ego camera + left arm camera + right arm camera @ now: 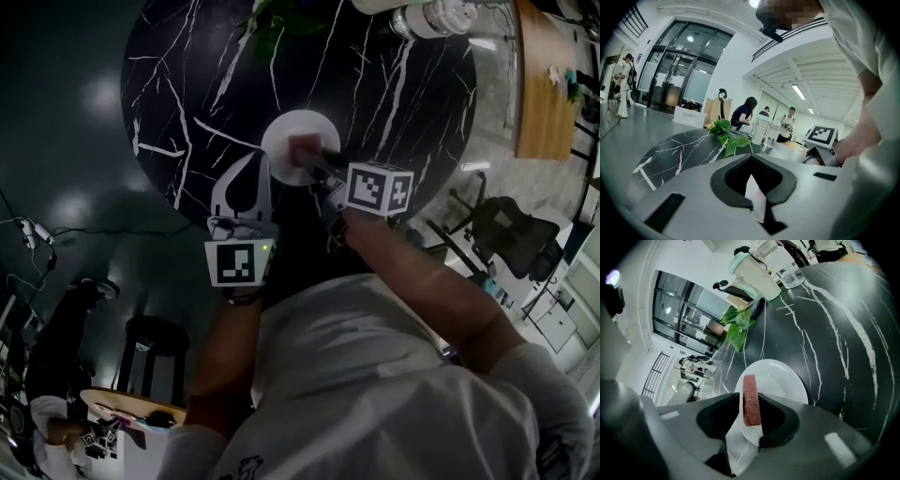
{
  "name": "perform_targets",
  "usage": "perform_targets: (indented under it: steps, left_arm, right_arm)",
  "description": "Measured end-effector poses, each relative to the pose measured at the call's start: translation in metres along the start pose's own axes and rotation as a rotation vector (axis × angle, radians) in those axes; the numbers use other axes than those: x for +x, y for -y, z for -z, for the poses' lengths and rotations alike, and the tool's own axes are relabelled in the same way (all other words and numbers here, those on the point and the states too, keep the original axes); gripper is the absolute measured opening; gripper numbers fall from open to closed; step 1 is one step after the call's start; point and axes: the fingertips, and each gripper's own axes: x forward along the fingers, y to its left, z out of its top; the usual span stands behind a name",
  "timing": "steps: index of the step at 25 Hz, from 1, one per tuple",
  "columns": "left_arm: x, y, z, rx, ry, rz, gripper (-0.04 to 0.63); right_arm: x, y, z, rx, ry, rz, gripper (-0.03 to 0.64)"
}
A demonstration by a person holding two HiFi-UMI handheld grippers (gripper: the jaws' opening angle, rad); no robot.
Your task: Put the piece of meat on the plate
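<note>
Meat [751, 399]: clamped in right gripper [751, 414] over plate [783, 380] near table [375, 94] edge; left gripper [754, 190] closed, empty. Lower to centre, then release.
</note>
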Motion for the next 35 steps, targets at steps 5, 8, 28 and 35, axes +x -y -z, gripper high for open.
perform_targets:
  steps: [5,8,28,35]
  left_arm:
    - [-0.003,0.007,-0.005,-0.006,0.006,0.011,0.006]
    - [-0.003,0.010,-0.008,0.002,0.012,0.017,0.006]
    - [-0.031,0.070,-0.098,0.097,0.106,-0.001,0.006]
    - [-0.057,0.146,-0.169,0.145,0.206,0.051,0.006]
  right_arm:
    - [-0.012,-0.002,-0.003,-0.047,0.018,0.031,0.100]
    - [-0.020,-0.003,-0.007,-0.066,0.031,0.039,0.104]
    - [-0.126,-0.105,-0.048,-0.303,0.245,-0.132,0.051]
    - [-0.217,-0.182,-0.059,-0.620,0.402,-0.260,0.008]
